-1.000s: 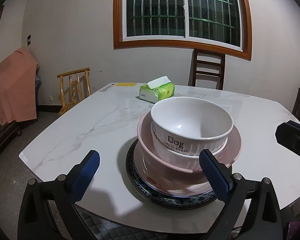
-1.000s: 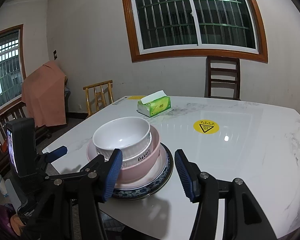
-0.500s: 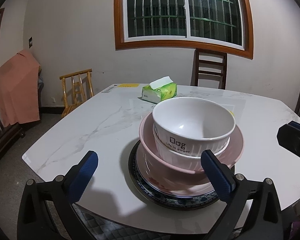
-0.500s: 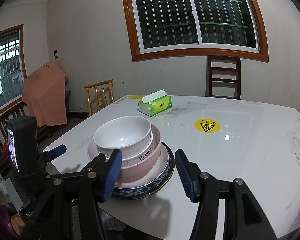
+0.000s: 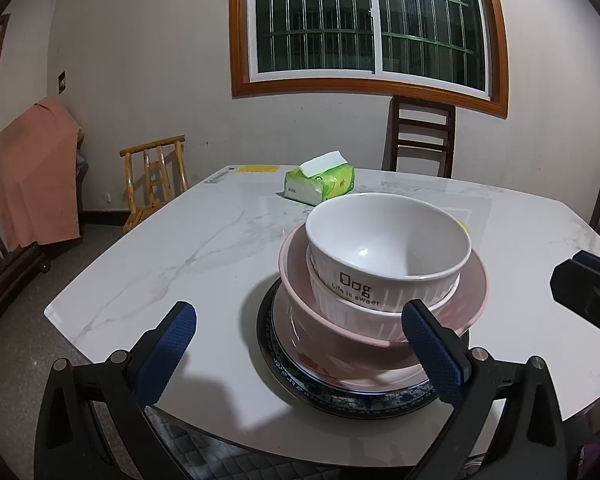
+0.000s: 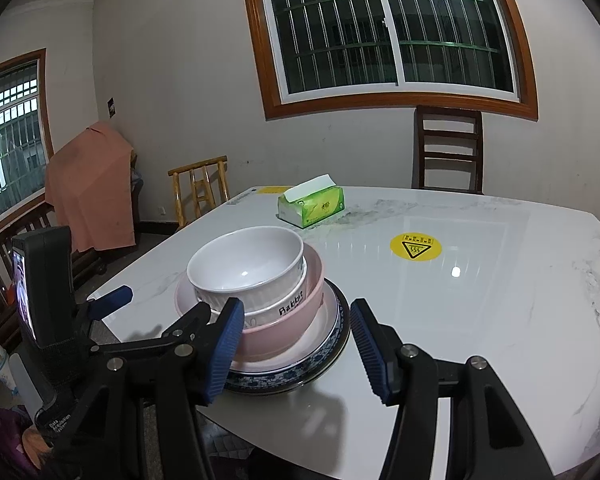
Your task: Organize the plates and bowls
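Near the front edge of the white marble table [image 5: 180, 248] stands one stack. A blue-patterned plate [image 5: 332, 400] lies at the bottom with a pale pink plate [image 5: 340, 364] on it. Above them nest a pink bowl [image 5: 312, 320], a ribbed white bowl [image 6: 284, 308] marked "Rabbit" and a white "Dog" bowl [image 5: 388, 240]. My left gripper [image 5: 298, 320] hovers open just short of the stack, holding nothing. On the stack's right side, my right gripper [image 6: 296, 312] is open and holds nothing too.
A green tissue pack [image 5: 320, 186] lies further back on the table and a yellow warning sticker [image 6: 415, 246] is stuck mid-table. A dark chair [image 5: 420, 136] stands behind, a light wooden chair [image 5: 156, 176] and an orange cloth [image 5: 36, 168] at the left.
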`<state>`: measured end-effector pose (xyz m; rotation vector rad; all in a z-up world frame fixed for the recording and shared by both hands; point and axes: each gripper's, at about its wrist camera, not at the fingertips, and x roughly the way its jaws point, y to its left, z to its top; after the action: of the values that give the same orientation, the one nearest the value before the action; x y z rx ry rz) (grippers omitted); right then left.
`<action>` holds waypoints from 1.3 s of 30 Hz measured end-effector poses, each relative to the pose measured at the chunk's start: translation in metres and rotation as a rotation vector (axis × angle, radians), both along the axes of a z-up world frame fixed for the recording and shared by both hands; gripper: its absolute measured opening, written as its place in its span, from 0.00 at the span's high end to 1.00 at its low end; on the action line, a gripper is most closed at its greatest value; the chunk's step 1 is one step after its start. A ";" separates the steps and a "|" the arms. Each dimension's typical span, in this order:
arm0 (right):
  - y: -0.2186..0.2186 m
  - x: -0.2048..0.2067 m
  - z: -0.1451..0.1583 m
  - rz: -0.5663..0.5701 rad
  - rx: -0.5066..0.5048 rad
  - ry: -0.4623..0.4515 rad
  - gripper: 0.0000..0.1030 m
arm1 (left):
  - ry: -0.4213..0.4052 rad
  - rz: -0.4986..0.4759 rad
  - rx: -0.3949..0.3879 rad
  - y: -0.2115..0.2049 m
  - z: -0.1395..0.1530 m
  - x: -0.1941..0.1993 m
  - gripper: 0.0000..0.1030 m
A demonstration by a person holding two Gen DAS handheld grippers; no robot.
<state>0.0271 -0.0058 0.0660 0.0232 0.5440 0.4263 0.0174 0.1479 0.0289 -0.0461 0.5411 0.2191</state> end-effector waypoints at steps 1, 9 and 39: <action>-0.001 0.000 0.000 0.000 0.001 0.002 0.45 | 0.001 0.000 -0.004 0.000 0.000 0.000 0.01; -0.001 -0.001 -0.001 0.005 -0.005 0.006 0.45 | 0.001 0.002 -0.006 0.000 0.000 -0.002 0.01; 0.000 0.000 -0.001 0.012 -0.005 0.020 0.44 | -0.002 0.004 0.002 0.003 0.001 -0.001 0.01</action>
<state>0.0275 -0.0059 0.0654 0.0190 0.5651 0.4366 0.0163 0.1512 0.0299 -0.0457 0.5393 0.2234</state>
